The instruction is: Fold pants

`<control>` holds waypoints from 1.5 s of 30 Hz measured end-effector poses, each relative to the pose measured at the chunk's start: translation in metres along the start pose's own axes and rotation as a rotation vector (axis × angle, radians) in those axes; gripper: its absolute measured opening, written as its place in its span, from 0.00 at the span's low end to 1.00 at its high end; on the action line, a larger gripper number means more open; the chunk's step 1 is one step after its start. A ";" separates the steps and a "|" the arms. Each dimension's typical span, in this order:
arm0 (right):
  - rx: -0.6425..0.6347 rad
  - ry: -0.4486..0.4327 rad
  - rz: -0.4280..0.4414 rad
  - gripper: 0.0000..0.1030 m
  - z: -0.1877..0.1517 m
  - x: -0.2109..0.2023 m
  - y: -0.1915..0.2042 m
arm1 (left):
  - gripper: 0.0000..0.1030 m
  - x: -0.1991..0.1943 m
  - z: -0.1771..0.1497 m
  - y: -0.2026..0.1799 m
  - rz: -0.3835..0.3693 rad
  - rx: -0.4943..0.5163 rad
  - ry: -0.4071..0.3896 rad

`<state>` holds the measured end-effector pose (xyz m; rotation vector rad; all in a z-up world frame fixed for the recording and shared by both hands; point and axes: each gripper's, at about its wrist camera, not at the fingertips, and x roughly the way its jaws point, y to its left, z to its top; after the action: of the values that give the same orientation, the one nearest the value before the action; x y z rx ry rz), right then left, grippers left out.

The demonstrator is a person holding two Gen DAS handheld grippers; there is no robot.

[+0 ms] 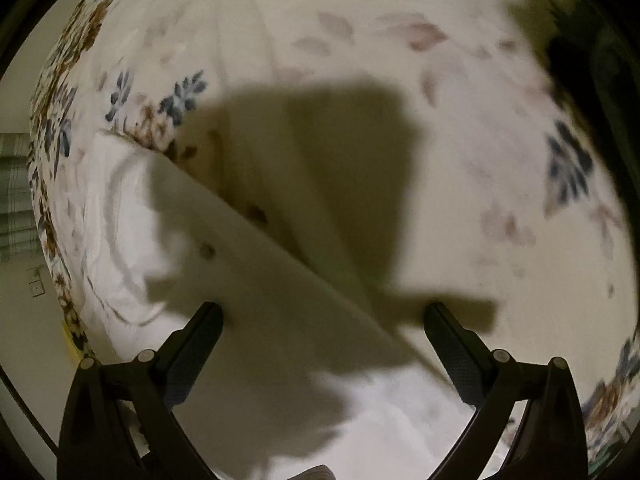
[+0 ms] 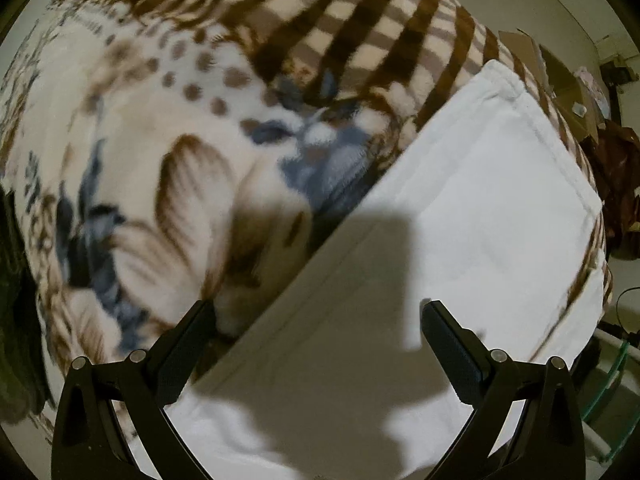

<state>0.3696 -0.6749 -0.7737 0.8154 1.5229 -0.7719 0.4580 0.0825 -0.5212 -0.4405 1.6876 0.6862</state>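
White pants [image 1: 248, 280] lie flat on a flower-print blanket [image 1: 460, 128], with a straight edge running diagonally across the left wrist view. My left gripper [image 1: 323, 310] is open and empty just above that edge, its shadow falling on the cloth. In the right wrist view the white pants [image 2: 480, 216] lie on a brown, blue and cream blanket [image 2: 168, 128], their hemmed end at the upper right. My right gripper [image 2: 316, 308] is open and empty above the pants' long edge.
A brown checked part of the blanket [image 2: 360, 28] lies beyond the pants. Cardboard boxes [image 2: 560, 76] and floor clutter sit past the bed's right edge. A wall with a socket [image 1: 36, 284] is at the left of the bed.
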 end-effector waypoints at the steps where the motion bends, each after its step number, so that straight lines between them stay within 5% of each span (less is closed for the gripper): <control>1: 0.004 0.002 -0.002 1.00 0.001 0.003 0.001 | 1.00 0.001 0.000 0.001 -0.002 0.000 -0.001; 3: 0.021 0.003 0.001 1.00 0.003 0.008 0.000 | 0.99 -0.002 -0.007 0.004 -0.016 -0.002 -0.032; 6: 0.051 -0.009 0.015 0.92 0.003 0.009 -0.004 | 0.78 -0.012 -0.018 0.013 -0.053 -0.010 -0.094; 9: 0.062 -0.027 0.044 0.66 0.002 0.004 -0.011 | 0.35 -0.031 -0.043 0.029 -0.118 0.002 -0.161; 10: 0.060 -0.034 0.050 0.50 0.001 0.000 -0.012 | 0.20 -0.036 -0.051 0.035 -0.162 0.007 -0.174; 11: 0.059 -0.043 0.058 0.31 -0.001 -0.005 -0.013 | 0.16 -0.041 -0.060 0.042 -0.201 0.005 -0.182; 13: 0.060 -0.044 0.065 0.09 -0.003 -0.012 -0.015 | 0.08 -0.053 -0.081 0.056 -0.256 -0.003 -0.203; 20: 0.030 -0.091 0.147 0.05 -0.022 -0.056 -0.023 | 0.06 -0.104 -0.146 0.106 -0.372 0.032 -0.294; 24: -0.020 -0.134 0.208 0.04 -0.047 -0.096 -0.044 | 0.06 -0.132 -0.120 0.142 -0.447 0.050 -0.335; 30: -0.074 -0.147 0.257 0.04 -0.070 -0.144 -0.160 | 0.05 -0.137 -0.165 0.207 -0.478 0.033 -0.337; 37: -0.142 -0.095 0.171 0.04 -0.132 -0.122 -0.250 | 0.05 -0.055 -0.235 0.276 -0.395 -0.014 -0.229; 45: -0.148 -0.006 0.048 0.04 -0.161 -0.036 -0.304 | 0.05 0.081 -0.248 0.286 -0.303 -0.083 -0.088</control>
<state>0.0299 -0.7055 -0.7150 0.7360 1.5306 -0.6177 0.0755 0.1420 -0.5101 -0.6989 1.4738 0.5455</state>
